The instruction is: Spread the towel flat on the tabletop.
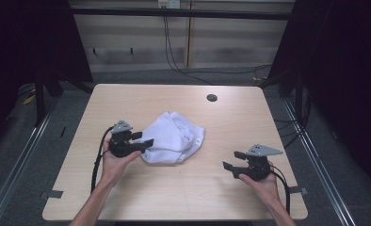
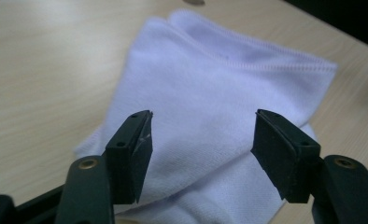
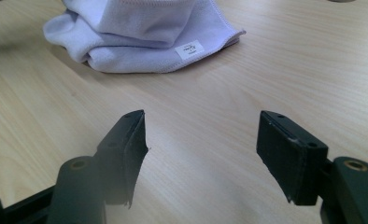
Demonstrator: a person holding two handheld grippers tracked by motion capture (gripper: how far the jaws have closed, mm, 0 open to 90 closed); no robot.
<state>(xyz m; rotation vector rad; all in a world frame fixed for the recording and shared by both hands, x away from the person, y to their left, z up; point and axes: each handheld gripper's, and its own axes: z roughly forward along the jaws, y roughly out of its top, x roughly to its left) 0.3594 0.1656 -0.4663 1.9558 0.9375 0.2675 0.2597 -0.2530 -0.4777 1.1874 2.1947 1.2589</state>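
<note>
A white folded cloth (image 1: pixel 173 137) lies bunched near the middle of the wooden table (image 1: pixel 127 99). My left gripper (image 1: pixel 143 139) is held at the cloth's left edge, open, its jaws standing wide just above the cloth (image 2: pixel 210 93) with nothing pinched. My right gripper (image 1: pixel 234 161) hovers open over bare wood at the front right, well apart from the cloth (image 3: pixel 145 32), which shows a small white label (image 3: pixel 189 49) on its near hem. In the right gripper view the open gripper (image 3: pixel 201 144) has only the tabletop between its jaws.
A round dark hole (image 1: pixel 212 98) sits in the table near the back right. Cables hang down the back wall and trail over the floor. Dark curtains flank both sides, and metal rails run along the floor beside the table.
</note>
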